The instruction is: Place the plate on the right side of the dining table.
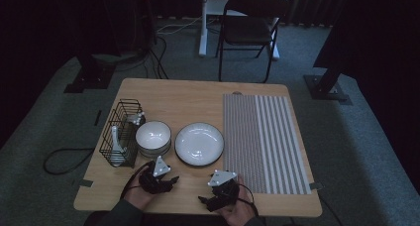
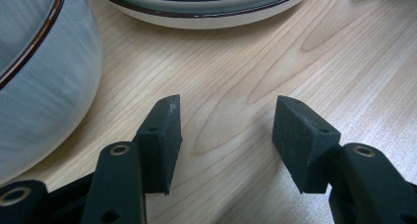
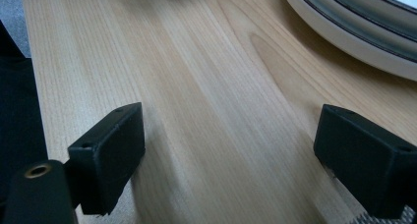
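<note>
- Bowls: one stack (image 1: pixel 153 138) on the table (image 1: pixel 198 94), beside one wire basket (image 1: pixel 120 132)
- Plates: one (image 1: pixel 199 143), just right of the stack; one striped mat (image 1: pixel 262 141) beyond
- Grippers: two; left gripper (image 1: pixel 168 179) near the bowls, released, empty; right gripper (image 1: pixel 205 201) spread wide, empty

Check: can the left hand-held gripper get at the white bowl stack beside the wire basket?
Probably yes: left hand-held gripper is open, and only bare wooden table lies between it and the white bowl stack.
</note>
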